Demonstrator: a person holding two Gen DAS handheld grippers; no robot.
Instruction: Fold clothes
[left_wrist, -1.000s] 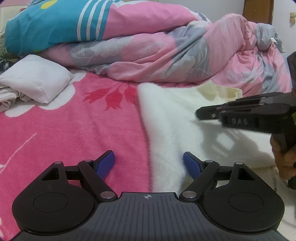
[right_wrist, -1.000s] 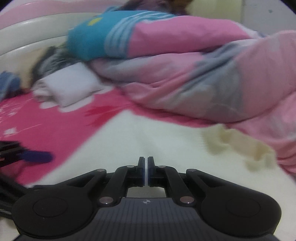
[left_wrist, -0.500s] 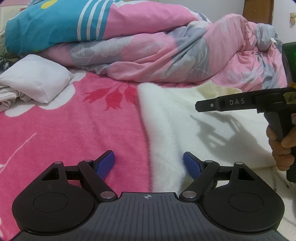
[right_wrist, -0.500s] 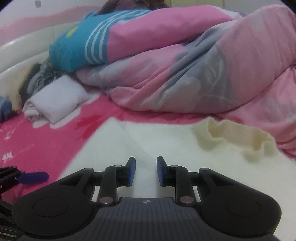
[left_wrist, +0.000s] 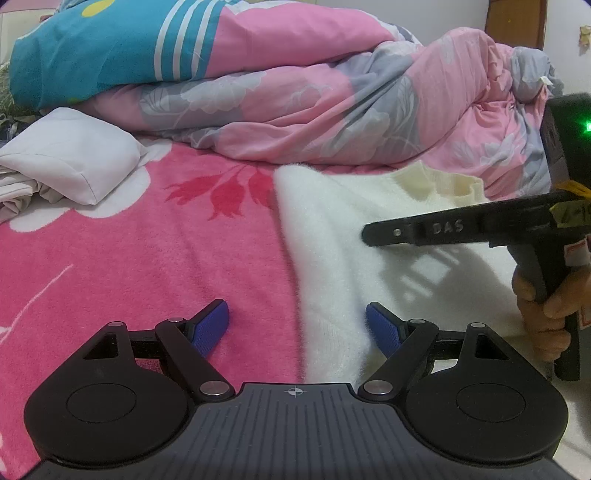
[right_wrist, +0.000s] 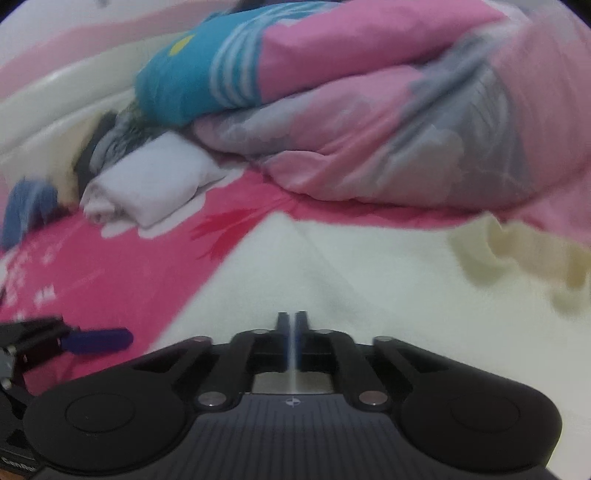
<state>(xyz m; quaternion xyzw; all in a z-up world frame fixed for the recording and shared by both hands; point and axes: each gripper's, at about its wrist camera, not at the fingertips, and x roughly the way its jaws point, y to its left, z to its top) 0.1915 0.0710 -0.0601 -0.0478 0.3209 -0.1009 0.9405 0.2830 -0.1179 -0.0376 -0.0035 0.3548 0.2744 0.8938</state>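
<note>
A fluffy white sweater (left_wrist: 343, 258) with a cream ribbed collar (left_wrist: 443, 181) lies spread flat on the bed's bright pink fleece blanket (left_wrist: 129, 258), just in front of a rumpled pink-and-grey floral quilt (left_wrist: 314, 118). The left gripper (left_wrist: 297, 323) hovers low at the sweater's near edge with its blue-padded jaws standing wide, one pad over the blanket and the other over the sweater, nothing between them. The right gripper (right_wrist: 291, 325), carried in a hand (left_wrist: 543, 314), is poised over the middle of the sweater; its jaws have just been closing and now meet with nothing caught in them. A folded white cloth bundle (left_wrist: 74, 166) rests left of the sweater, near the quilt.
</note>
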